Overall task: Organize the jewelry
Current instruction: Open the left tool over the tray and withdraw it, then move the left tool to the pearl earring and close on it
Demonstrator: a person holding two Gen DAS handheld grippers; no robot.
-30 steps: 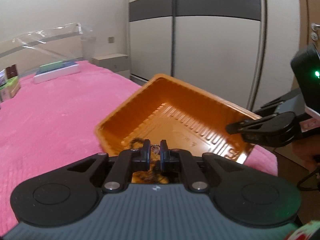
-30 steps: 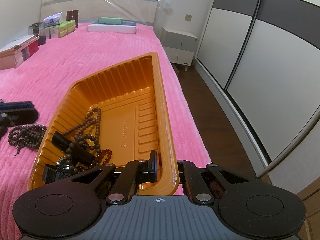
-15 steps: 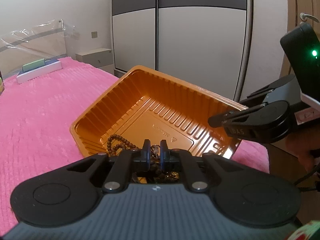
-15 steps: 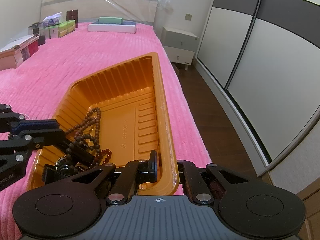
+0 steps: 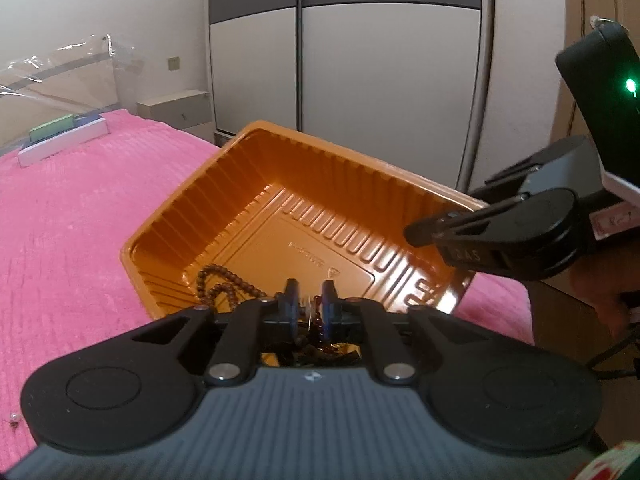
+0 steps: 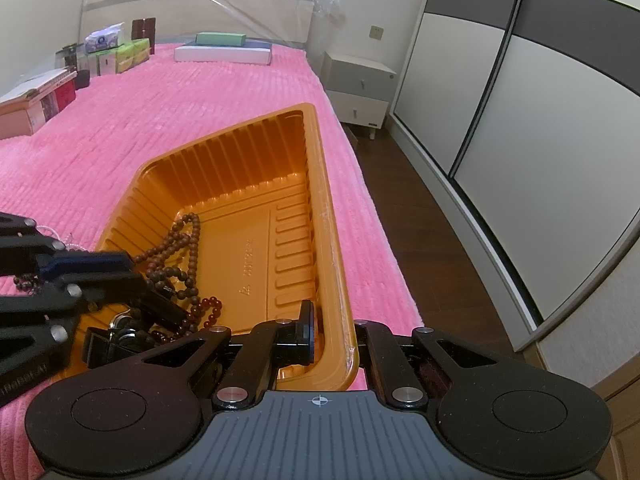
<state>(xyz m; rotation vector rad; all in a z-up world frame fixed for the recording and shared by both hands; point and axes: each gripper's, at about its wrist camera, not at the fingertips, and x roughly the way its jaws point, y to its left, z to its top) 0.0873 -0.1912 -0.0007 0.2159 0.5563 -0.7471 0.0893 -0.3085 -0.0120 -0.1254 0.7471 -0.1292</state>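
An orange plastic tray point(image 5: 320, 184) point(image 6: 256, 152) lies on the pink bed near its edge. Brown bead strings point(image 6: 180, 248) point(image 5: 224, 280) and dark jewelry pieces point(image 6: 120, 332) lie in its near end. My left gripper point(image 5: 309, 304) hovers over that end with its jaws slightly apart; beads hang between them, and it also shows in the right wrist view point(image 6: 92, 272). My right gripper point(image 6: 332, 336) is shut on the tray's side wall; it shows in the left wrist view point(image 5: 440, 228).
The pink bedspread point(image 6: 160, 120) carries white and green boxes point(image 6: 222, 48), tissue packs point(image 6: 116, 52) and books point(image 6: 32, 104) at the far end. More beads point(image 6: 26, 280) lie on the bed left of the tray. A nightstand point(image 6: 356, 84) and wardrobe doors point(image 5: 380, 80) stand beyond the bed edge.
My left gripper has moved in over the tray's near end and its jaws have opened a little. The right gripper and tray have stayed still.
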